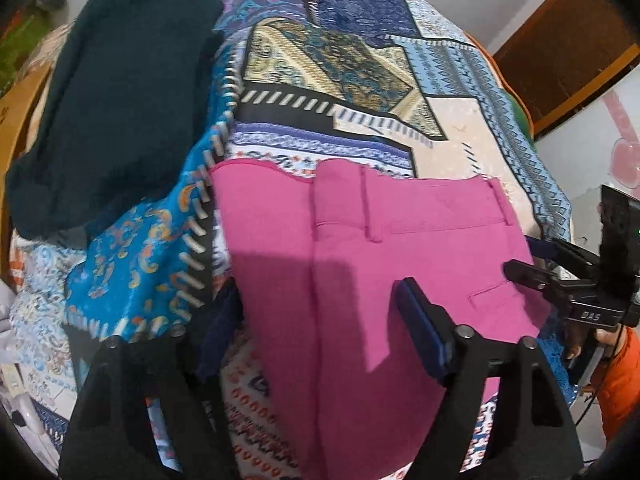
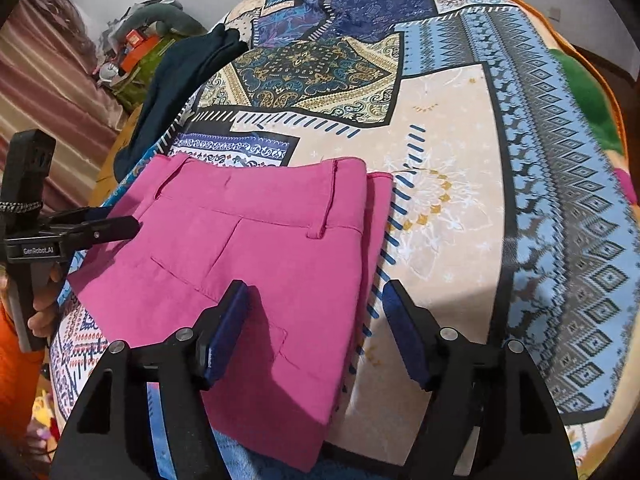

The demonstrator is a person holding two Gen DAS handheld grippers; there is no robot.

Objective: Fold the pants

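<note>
Pink pants [image 1: 360, 280] lie folded flat on a patterned bedspread [image 1: 360, 60], waistband toward the far side. My left gripper [image 1: 316, 332] hovers open over their left part, its blue pads [image 1: 420, 320] wide apart with nothing pinched. In the right wrist view the pants [image 2: 260, 248] reach under my right gripper [image 2: 316, 328], which is also open. One of its pads [image 2: 228, 328] is over the pink cloth and the other over the bedspread [image 2: 460, 200]. Each gripper shows in the other view: the right gripper [image 1: 536, 260] at the pants' right edge, the left gripper [image 2: 116, 222] at their left edge.
A dark green garment [image 1: 112, 100] lies on the bed's far left, also seen as the dark garment [image 2: 180, 80]. A wooden door [image 1: 568, 40] stands beyond the bed at right. An orange sleeve [image 1: 624, 380] and a hand [image 2: 40, 320] hold the grippers. Clutter [image 2: 132, 48] sits past the bed.
</note>
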